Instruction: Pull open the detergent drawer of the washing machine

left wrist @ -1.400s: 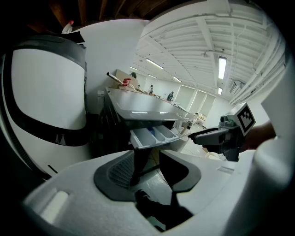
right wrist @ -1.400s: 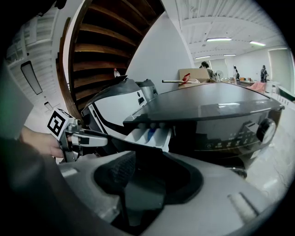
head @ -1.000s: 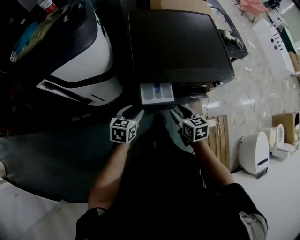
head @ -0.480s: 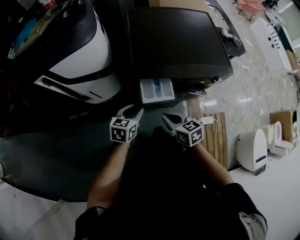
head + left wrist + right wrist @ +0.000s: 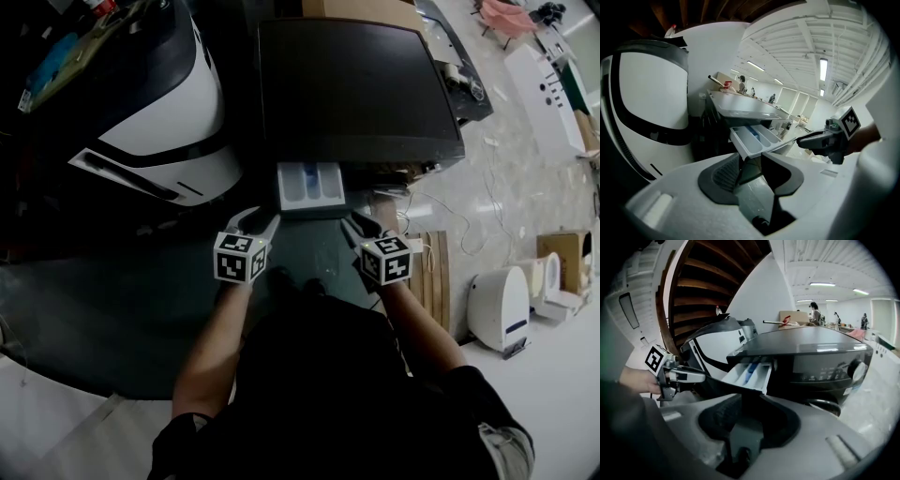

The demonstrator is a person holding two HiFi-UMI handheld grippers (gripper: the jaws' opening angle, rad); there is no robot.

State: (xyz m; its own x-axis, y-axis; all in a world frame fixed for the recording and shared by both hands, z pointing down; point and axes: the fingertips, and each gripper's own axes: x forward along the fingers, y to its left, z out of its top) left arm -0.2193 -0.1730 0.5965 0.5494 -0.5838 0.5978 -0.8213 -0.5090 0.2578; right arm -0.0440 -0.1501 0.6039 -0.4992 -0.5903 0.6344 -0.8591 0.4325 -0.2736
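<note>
Head view: the dark washing machine (image 5: 356, 84) lies at 12 o'clock from the person. Its detergent drawer (image 5: 311, 185) stands pulled out of the front's left end, its pale compartments and a blue insert open to view. The left gripper (image 5: 255, 220) hangs at about 7 o'clock of the drawer, near its front corner but apart from it. The right gripper (image 5: 367, 223) hangs at about 5 o'clock of the drawer, also clear of it. A white, dark-banded appliance (image 5: 169, 112) stands at 9 o'clock of the washing machine.

Left gripper view: the fingers stand apart, having just been opening, and nothing lies between them. The drawer's front corner shows just beyond them at 12 o'clock, untouched. The right gripper reaches in from 3 o'clock.

Right gripper view: these fingers also stand apart, having just been opening, with nothing between them. The drawer juts out at 12 o'clock just past them, the machine's control panel runs off toward 2 o'clock, and the left gripper shows at 9 o'clock.
</note>
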